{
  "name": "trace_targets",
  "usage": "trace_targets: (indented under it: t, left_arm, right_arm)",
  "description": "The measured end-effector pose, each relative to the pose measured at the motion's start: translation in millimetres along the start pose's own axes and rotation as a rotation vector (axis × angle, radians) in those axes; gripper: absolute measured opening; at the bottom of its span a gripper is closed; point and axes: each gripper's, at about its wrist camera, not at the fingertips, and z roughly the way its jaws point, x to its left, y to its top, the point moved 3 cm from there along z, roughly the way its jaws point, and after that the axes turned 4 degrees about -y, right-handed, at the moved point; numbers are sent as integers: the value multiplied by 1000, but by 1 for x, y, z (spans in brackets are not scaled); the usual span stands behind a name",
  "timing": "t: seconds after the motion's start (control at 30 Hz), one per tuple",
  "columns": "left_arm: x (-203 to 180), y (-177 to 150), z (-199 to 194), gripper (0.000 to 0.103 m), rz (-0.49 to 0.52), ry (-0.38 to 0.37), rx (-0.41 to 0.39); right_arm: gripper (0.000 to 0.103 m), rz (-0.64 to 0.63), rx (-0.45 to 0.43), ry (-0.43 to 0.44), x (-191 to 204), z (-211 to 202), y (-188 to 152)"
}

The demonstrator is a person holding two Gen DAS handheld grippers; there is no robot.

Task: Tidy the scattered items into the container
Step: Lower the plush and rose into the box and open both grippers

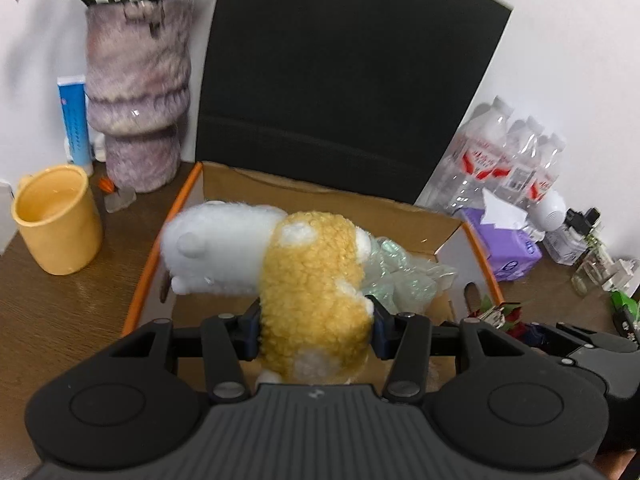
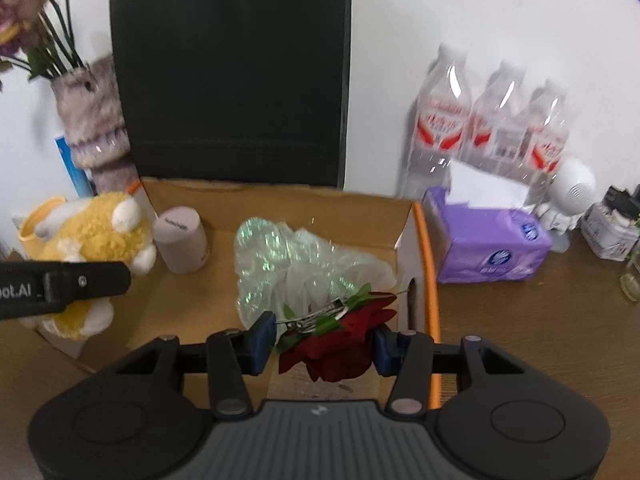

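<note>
In the left wrist view, your left gripper point(image 1: 316, 330) is clamped on the plush toy point(image 1: 308, 280), its two blue-padded fingers point(image 1: 250, 332) pressed into the yellow woolly body low down, near the rear. The toy hangs over the cardboard box point(image 1: 320, 196), with its white head out toward the box's left, orange-edged wall. It looks light and very soft, so the pile will give under the pads. Hold it across the thick middle of the body as you do now, not by a leg or an ear, which could slip out. A crumpled plastic bag point(image 1: 404, 276) lies in the box to the right of the toy, and a yellow mug point(image 1: 56, 220) stands outside the box, left of it.

In the right wrist view, your right gripper point(image 2: 324, 340) carries a red artificial rose with a metal clip point(image 2: 340, 340) over the box's point(image 2: 280, 204) near right corner. The right pad touches the petals, while the left pad seems to meet only a leaf and the clip's end, so I judge the hold light. The petals are limp fabric and the clip is slick metal, so pinch the bloom's firm centre. The bag point(image 2: 296, 272) lies just behind the rose, and a pink cup point(image 2: 180, 240) lies on its side left of the bag. The toy point(image 2: 96, 248) sits at the box's left wall.
</note>
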Motion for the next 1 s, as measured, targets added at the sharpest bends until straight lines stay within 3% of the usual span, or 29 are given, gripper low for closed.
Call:
trace_targets:
  t: [0.43,0.8,0.93,1.0]
  left_arm:
    - [24,-2,63,51,-35,54,91]
    - [28,-7,81,53,-36,57,133]
    - [25,-9,80,56,-22,56,137]
    - [23,-9,79,60,-19,63,135]
  right_arm:
    - [47,-29,74,-9,6,64,-9]
    - [48,-32,106,7,7,76,-10]
    - [52,-14,116,19,5,76,-10]
    - [60,-2,119,37,3,75,-9]
